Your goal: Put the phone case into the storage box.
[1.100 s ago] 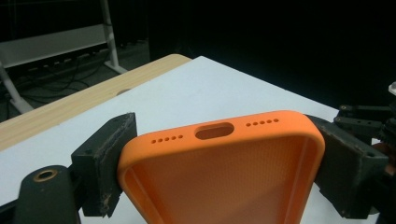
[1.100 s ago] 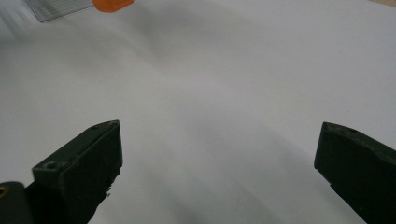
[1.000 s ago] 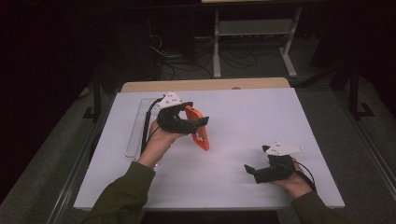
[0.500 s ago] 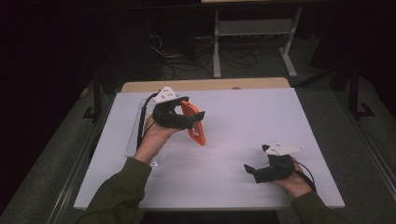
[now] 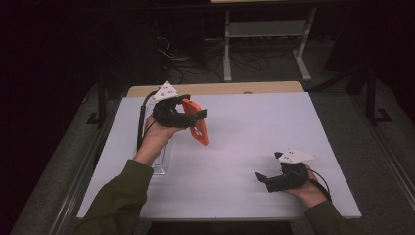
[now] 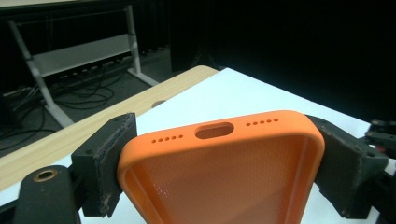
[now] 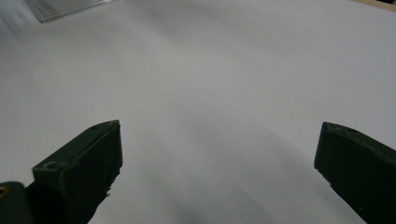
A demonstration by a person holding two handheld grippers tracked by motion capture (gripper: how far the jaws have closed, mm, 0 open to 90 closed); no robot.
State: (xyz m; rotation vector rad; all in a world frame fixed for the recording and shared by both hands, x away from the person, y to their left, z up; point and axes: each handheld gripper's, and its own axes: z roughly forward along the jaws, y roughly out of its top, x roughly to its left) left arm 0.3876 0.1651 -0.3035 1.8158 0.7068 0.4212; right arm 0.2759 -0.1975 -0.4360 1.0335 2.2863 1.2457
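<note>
An orange phone case hangs tilted above the white table, held across its width by my left gripper. In the left gripper view the case shows its hollow inside and its port cutout, with a black pad pressed on each long edge and my left gripper shut on it. My right gripper rests low at the table's front right. Its jaws stand wide apart over bare table with nothing between them.
A clear plastic tray lies at the table's left, under my left forearm; its ribbed corner appears at the top left of the right gripper view. A wooden strip borders the far edge. Beyond it are a metal rack and floor cables.
My left gripper has lifted the orange case a little higher and carried it slightly toward the far left. The right gripper has stayed where it was.
</note>
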